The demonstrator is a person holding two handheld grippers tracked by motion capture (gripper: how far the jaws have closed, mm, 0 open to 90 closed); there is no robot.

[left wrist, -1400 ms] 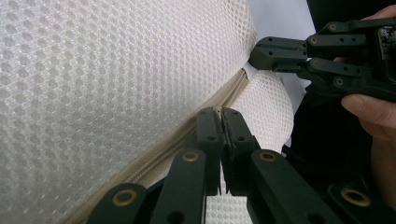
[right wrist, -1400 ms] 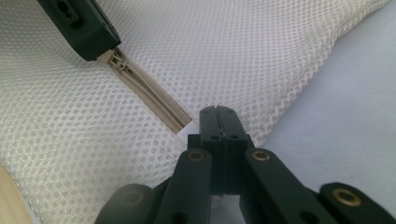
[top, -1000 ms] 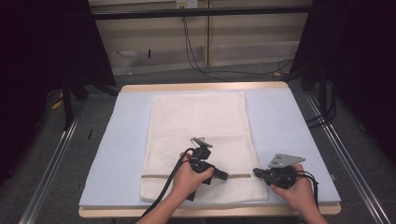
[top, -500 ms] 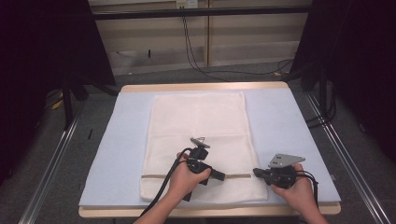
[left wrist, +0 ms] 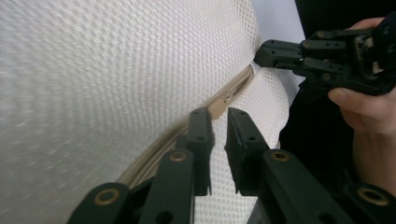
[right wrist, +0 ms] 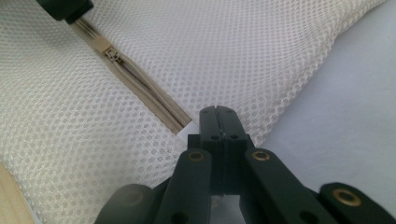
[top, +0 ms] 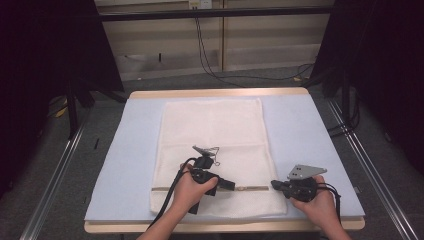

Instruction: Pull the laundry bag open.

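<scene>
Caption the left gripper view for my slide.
Left gripper, jaws just parted, at the mesh bag's zipper.

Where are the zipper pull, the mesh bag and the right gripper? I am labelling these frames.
zipper pull [right wrist: 112, 54], right gripper view, on its small metal body.
mesh bag [top: 215, 125], high view, on its bare upper half.
right gripper [right wrist: 219, 114], right gripper view, at its closed jaw tips.

No writing, label, brand, number or sign can be read anywhere in these pictures.
</scene>
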